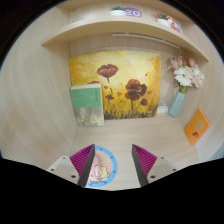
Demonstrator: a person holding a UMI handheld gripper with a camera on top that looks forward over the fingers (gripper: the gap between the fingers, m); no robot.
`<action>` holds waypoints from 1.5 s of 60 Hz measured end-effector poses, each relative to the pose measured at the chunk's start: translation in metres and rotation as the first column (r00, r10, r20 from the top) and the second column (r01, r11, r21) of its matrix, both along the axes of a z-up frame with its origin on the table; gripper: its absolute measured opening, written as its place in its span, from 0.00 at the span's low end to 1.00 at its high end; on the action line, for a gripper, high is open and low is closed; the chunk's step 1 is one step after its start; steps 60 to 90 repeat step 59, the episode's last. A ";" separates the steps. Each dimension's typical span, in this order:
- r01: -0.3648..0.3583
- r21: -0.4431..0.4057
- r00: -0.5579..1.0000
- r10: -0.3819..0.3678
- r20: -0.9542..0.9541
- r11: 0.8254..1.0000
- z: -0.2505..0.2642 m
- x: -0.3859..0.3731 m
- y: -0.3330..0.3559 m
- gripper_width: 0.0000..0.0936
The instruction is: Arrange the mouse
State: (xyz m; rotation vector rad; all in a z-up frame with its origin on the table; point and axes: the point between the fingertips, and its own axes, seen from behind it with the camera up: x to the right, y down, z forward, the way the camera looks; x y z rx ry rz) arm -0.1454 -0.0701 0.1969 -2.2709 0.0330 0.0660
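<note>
My gripper (113, 150) is open, its two fingers with magenta pads (78, 163) spread apart just above the light wooden desk (40, 130). A round flat disc (102, 168) with a blue rim and a pink cartoon picture lies on the desk between the fingers, closer to the left one, with a gap on each side. Nothing is held. No mouse shows in this view.
A poppy painting (115, 82) leans on the back wall. A pale green book (87, 104) stands left in front of it. A teal vase with pink flowers (180, 92) and an orange card (197, 125) stand on the right. A shelf (120, 27) runs overhead.
</note>
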 end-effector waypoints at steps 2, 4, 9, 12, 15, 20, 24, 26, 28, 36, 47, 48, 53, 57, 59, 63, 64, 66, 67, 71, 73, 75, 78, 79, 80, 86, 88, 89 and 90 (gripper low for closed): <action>0.004 0.015 1.000 -0.004 0.004 1.000 0.012 0.014 -0.005 0.77; 0.007 0.029 1.000 -0.008 0.008 1.000 0.022 0.025 -0.010 0.77; 0.020 0.056 0.999 -0.021 0.024 0.998 0.035 0.057 -0.026 0.76; 0.020 0.066 0.999 -0.022 0.035 0.998 0.041 0.076 -0.035 0.77; 0.024 0.080 0.998 -0.029 0.051 0.996 0.043 0.093 -0.044 0.77; 0.022 0.075 0.998 -0.026 0.055 0.997 0.037 0.114 -0.062 0.76; 0.024 0.060 0.998 -0.026 0.049 0.998 0.027 0.124 -0.077 0.76; 0.012 0.048 0.999 -0.014 0.047 0.999 0.024 0.132 -0.084 0.76; 0.005 0.041 0.999 -0.006 0.042 0.999 0.020 0.136 -0.091 0.76; -0.010 0.034 0.999 0.008 0.041 0.999 0.010 0.150 -0.115 0.76; -0.012 0.038 0.999 0.011 0.040 0.999 0.007 0.166 -0.134 0.76; -0.012 0.039 0.999 0.010 0.041 0.999 0.008 0.167 -0.135 0.76; -0.010 0.045 0.999 0.008 0.044 0.999 0.009 0.171 -0.138 0.76; -0.019 0.043 0.999 0.017 0.045 0.999 0.008 0.172 -0.142 0.76; -0.025 0.038 0.999 0.023 0.043 0.999 0.007 0.171 -0.144 0.76; -0.025 0.038 0.999 0.023 0.043 0.999 0.007 0.171 -0.144 0.76; -0.025 0.038 0.999 0.023 0.043 0.999 0.007 0.171 -0.144 0.76; -0.025 0.038 0.999 0.023 0.043 0.999 0.007 0.171 -0.144 0.76; -0.025 0.038 0.999 0.023 0.043 0.999 0.007 0.171 -0.144 0.76; -0.025 0.038 0.999 0.023 0.043 0.999 0.007 0.171 -0.144 0.76; -0.025 0.038 0.999 0.023 0.043 0.999 0.007 0.171 -0.144 0.76; -0.025 0.038 0.999 0.023 0.043 0.999 0.007 0.171 -0.144 0.76; -0.025 0.038 0.999 0.023 0.043 0.999 0.007 0.171 -0.144 0.76; -0.025 0.038 0.999 0.023 0.043 0.999 0.007 0.171 -0.144 0.76; -0.025 0.038 0.999 0.023 0.043 0.999 0.007 0.171 -0.144 0.76; -0.025 0.038 0.999 0.023 0.043 0.999 0.007 0.171 -0.144 0.76; -0.025 0.038 0.999 0.023 0.043 0.999 0.007 0.171 -0.144 0.76; -0.025 0.038 0.999 0.023 0.043 0.999 0.007 0.171 -0.144 0.76; -0.025 0.038 0.999 0.023 0.043 0.999 0.007 0.171 -0.144 0.76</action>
